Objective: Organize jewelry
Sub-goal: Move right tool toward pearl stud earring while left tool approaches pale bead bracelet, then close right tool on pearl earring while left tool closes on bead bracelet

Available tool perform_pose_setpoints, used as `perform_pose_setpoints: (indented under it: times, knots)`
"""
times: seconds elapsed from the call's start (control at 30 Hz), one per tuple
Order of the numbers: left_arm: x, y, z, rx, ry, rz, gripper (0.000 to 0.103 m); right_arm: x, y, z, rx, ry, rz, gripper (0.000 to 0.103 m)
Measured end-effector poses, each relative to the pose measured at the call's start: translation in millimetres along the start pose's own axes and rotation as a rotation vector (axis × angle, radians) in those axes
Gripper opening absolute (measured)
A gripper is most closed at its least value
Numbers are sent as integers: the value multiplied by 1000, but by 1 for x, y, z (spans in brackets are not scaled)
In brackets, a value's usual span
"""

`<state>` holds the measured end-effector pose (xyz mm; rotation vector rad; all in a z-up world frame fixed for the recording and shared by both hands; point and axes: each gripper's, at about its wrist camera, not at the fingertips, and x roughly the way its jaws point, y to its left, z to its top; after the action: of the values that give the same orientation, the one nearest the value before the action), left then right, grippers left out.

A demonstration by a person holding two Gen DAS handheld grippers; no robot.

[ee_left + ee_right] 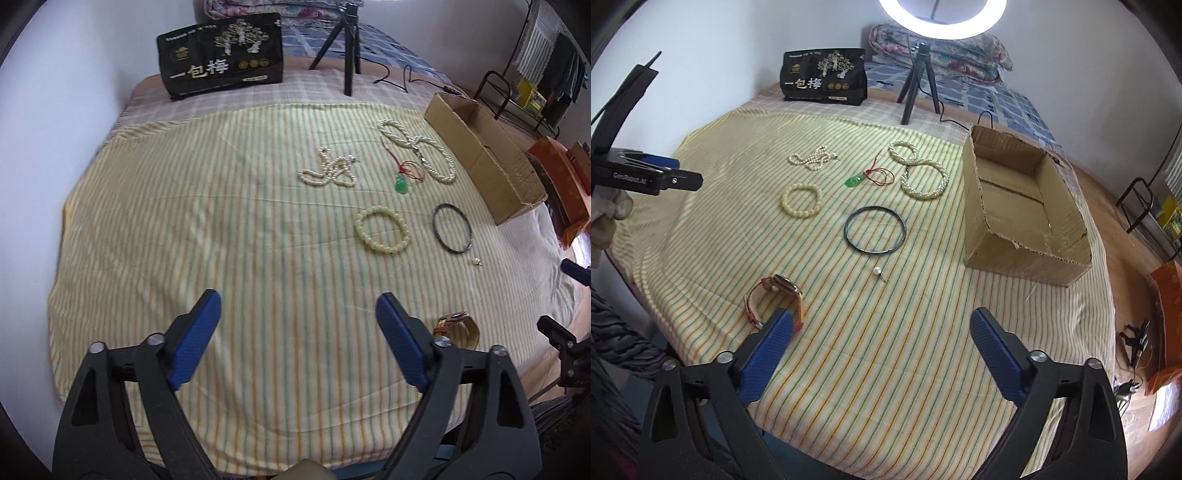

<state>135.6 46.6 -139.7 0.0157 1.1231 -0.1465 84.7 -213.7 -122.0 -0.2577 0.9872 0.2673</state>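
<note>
I was only at the start: nothing was sorted yet, and the cardboard box [1015,206] stood empty at about two o'clock in the right wrist view. My left gripper [297,332] and right gripper [881,343] both hung over the striped cloth [905,332] with jaws apart, holding nothing. The watch [775,299] lay nearest, just beside my right gripper's left finger, at nine o'clock. I judged the next move was to lower over one piece, probably the watch or the dark bangle [874,229], and close gently.

Black tool [881,325] frames — blue textured pads [995,360], silver screws [1033,356]
</note>
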Motion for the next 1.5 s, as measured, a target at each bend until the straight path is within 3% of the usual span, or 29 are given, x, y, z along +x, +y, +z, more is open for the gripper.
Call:
perform_pose_setpoints:
  times: [0.27, 0.37, 0.43, 0.57, 0.83, 1.2, 1.33, 1.5]
  knots:
    - [23, -14, 17, -28, 57, -105, 51, 25, -21, 3, 84, 44, 62, 63]
    - [32, -23, 20, -18, 73, -136, 46, 39, -18, 4, 54, 64, 88, 52]
    - [37, -29, 22, -6, 81, -148, 42, 46, -16, 5, 31, 72, 99, 51]
    - [53, -33, 31, -18, 111, -170, 37, 60, -12, 11, -1, 86, 141, 41]
    - [89, -29, 53, -74, 164, -185, 34, 79, -14, 21, -35, 91, 155, 40]
    - [113, -38, 61, -73, 201, -178, 30, 94, -16, 21, -87, 120, 181, 36]
    - [119, -39, 60, -75, 212, -174, 27, 101, -21, 22, -72, 133, 208, 28]
    - [122, -41, 60, -79, 214, -172, 26, 106, -16, 24, -110, 135, 190, 27]
